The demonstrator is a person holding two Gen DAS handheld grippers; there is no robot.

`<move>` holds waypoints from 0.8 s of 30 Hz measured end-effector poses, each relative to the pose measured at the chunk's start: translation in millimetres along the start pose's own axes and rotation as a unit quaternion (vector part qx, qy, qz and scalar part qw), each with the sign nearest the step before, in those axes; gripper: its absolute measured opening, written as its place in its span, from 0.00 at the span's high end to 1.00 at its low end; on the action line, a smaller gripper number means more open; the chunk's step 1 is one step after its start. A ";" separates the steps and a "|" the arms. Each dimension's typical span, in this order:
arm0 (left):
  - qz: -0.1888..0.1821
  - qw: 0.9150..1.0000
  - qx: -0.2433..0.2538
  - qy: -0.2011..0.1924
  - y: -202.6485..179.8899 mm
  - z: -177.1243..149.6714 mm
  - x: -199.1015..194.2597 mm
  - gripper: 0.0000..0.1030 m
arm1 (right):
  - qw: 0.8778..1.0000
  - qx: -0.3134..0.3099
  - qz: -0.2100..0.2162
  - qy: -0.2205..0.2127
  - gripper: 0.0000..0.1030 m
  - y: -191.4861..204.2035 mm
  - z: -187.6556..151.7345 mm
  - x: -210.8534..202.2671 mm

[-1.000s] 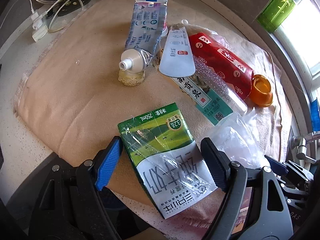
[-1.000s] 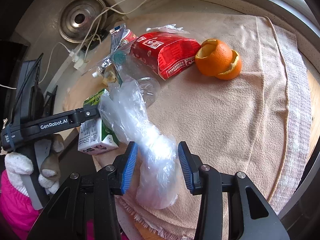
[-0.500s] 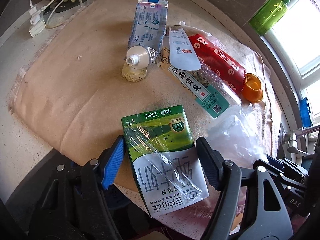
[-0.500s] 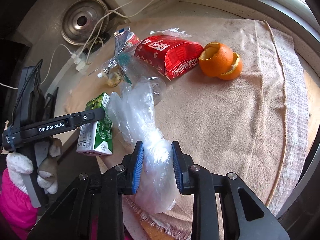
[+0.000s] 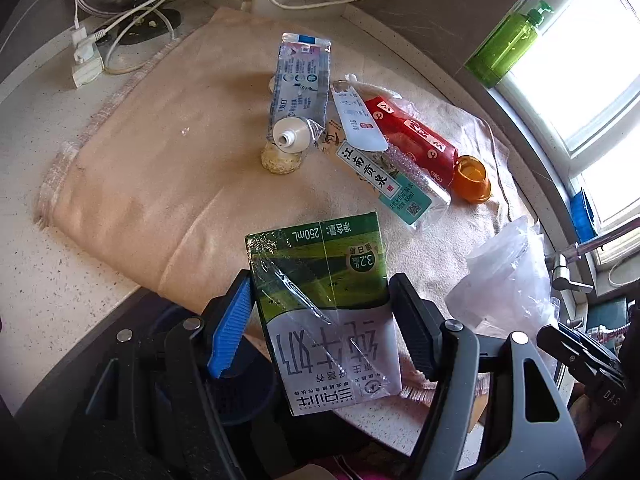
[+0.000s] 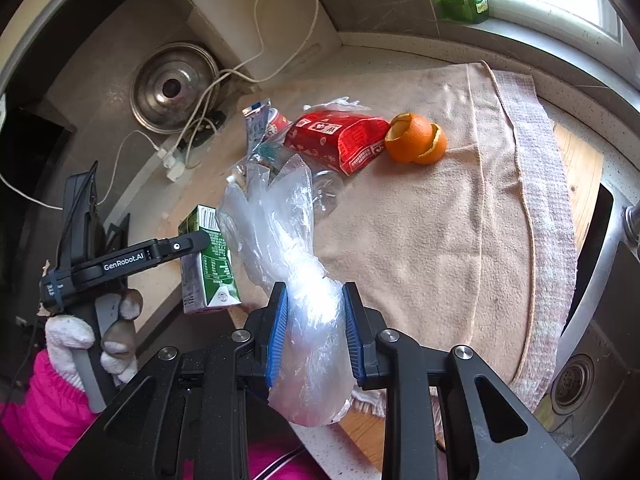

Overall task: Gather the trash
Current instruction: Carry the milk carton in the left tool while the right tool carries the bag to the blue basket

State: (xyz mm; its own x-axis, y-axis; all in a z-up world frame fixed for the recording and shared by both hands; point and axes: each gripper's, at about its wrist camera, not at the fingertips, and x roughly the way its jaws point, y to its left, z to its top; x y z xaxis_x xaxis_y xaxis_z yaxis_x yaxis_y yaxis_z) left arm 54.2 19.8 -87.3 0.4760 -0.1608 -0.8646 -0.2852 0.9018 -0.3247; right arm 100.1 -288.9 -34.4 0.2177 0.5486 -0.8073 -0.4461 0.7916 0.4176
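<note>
Left wrist: left tool [image 5: 322,320] grips "250mL" milk carton [image 5: 324,300].

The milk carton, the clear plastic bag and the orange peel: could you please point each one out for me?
milk carton [image 5: 320,280], left wrist view, on its green front face.
clear plastic bag [image 6: 312,320], right wrist view, on the bunched neck between the pads.
orange peel [image 6: 412,142], right wrist view, on its rounded outer skin.

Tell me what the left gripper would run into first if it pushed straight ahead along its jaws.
The left gripper, jaws shut on the green milk carton, points toward the clear water bottle with the toothpaste tube beyond. Likely the carton's front edge would meet the bottle first, though depth is unclear.
</note>
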 end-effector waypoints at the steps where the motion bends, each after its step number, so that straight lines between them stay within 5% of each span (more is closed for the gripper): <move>1: -0.001 1.000 0.001 -0.002 4.0 -3.7 -4.5 0.32 | 1.000 -0.002 0.001 0.001 0.76 4.1 -3.7 -1.5; 13: 0.011 1.000 -0.029 0.000 74.0 -54.1 -36.6 0.33 | 0.998 -0.025 0.022 0.046 0.76 62.7 -46.2 35.6; 24: 0.046 0.998 -0.030 0.027 126.3 -103.6 -18.7 0.33 | 0.994 -0.041 0.009 0.100 0.76 99.8 -92.5 98.0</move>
State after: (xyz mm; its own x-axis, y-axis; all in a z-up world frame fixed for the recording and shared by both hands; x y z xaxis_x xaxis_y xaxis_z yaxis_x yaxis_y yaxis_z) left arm -76.9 95.1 -151.9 0.4004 -0.1006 -0.9108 -0.3761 0.8884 -0.2634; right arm -3.4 -181.0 -110.3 0.0357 0.4908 -0.8706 -0.5189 0.7536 0.4036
